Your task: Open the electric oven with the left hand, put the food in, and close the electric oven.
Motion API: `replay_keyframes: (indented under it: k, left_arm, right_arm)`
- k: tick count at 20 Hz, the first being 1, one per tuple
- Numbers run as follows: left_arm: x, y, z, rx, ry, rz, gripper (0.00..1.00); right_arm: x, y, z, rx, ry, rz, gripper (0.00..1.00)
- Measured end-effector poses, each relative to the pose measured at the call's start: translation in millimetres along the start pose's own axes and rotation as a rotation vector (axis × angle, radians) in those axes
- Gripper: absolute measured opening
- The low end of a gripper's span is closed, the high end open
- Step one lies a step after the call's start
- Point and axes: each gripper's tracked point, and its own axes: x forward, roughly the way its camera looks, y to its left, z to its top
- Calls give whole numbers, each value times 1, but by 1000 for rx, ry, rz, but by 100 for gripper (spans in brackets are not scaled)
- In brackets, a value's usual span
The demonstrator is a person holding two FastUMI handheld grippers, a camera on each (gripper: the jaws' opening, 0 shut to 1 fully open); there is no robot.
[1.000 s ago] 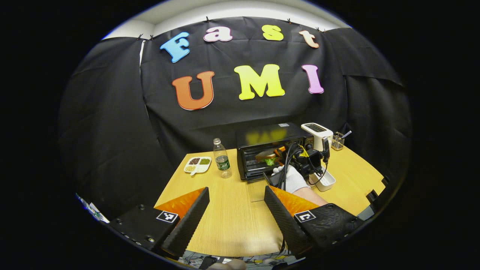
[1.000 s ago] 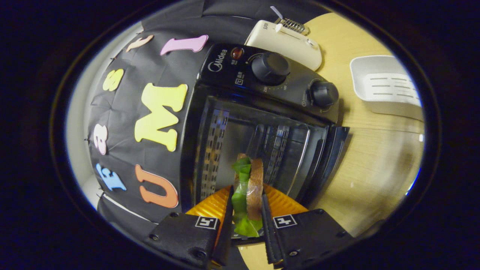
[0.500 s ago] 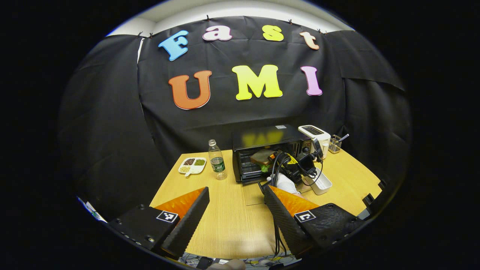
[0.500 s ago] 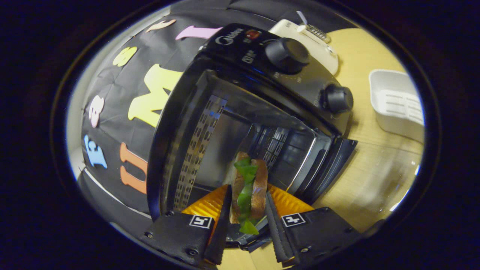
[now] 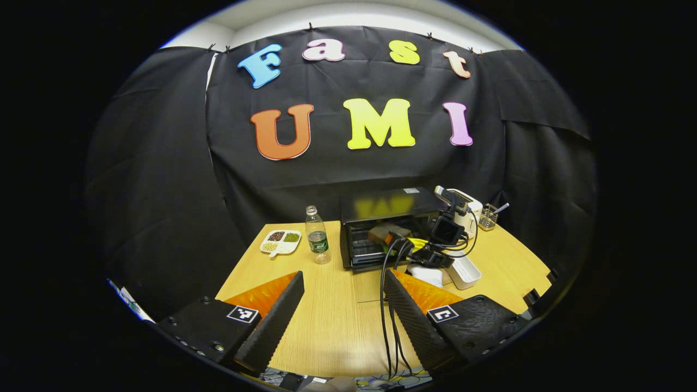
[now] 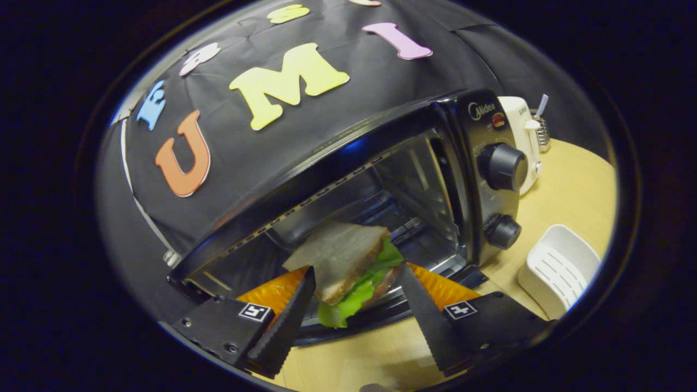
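Left claw [image 5: 342, 307]: released, jaws spread wide with nothing between them, hovering over the near edge of the table [image 5: 326, 321].
Right claw [image 6: 354, 305]: jaws parted at the mouth of the oven; the sandwich sits between them, touching the left finger while a gap shows at the right finger, so the grip looks loosened and I cannot tell whether it holds.
Right claw, from the left gripper view: seen far off [image 5: 444, 234] in front of the oven, with a white-gloved hand [image 5: 425, 272] below it and black cables hanging down toward the near edge.
Electric oven [image 6: 381, 158]: black, at the far middle of the table, door dropped open, two knobs on its right panel; also seen in the left gripper view [image 5: 381, 226].
Sandwich [image 6: 348, 261]: bread with green lettuce, lying flat-side up, tilted, partly inside the oven opening above the rack.
Water bottle [image 5: 317, 235]: upright, just left of the oven.
Divided plate [image 5: 280, 241]: white, with small heaps of grains, left of the bottle.
White basket [image 6: 558, 269]: on the table to the right of the oven, near side.
Toaster [image 6: 520, 136]: white, behind the oven's right end.
Utensil holder [image 5: 488, 216]: wire, far right of the table.
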Motion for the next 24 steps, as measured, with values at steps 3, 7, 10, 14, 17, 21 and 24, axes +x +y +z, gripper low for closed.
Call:
replay_keyframes:
  k: [3, 7, 10, 14, 17, 21, 24]
  left_arm:
    - [-1, -6, 10, 0, -23, -9, 96]
    - [0, -16, 23, -18, -56, -19, 96]
    - [3, -25, 27, -21, -71, -16, 96]
    - [7, -35, 35, -8, -103, 23, 97]
    - [16, -46, 33, -14, -109, 66, 96]
    - [24, -63, 26, -11, -97, 151, 96]
    - [38, -88, 10, -43, -72, 174, 96]
  right_arm:
    - [-17, -10, 7, -57, 4, -6, 100]
    - [-45, -17, 34, -195, -33, -2, 89]
    - [-72, -28, 57, -271, -58, 15, 89]
    - [-115, -47, 92, -338, -75, 54, 100]
    - [-155, -62, 127, -420, -100, 101, 90]
    - [-203, -81, 170, -500, -122, 188, 90]
    - [-228, -110, 187, -509, -83, 215, 90]
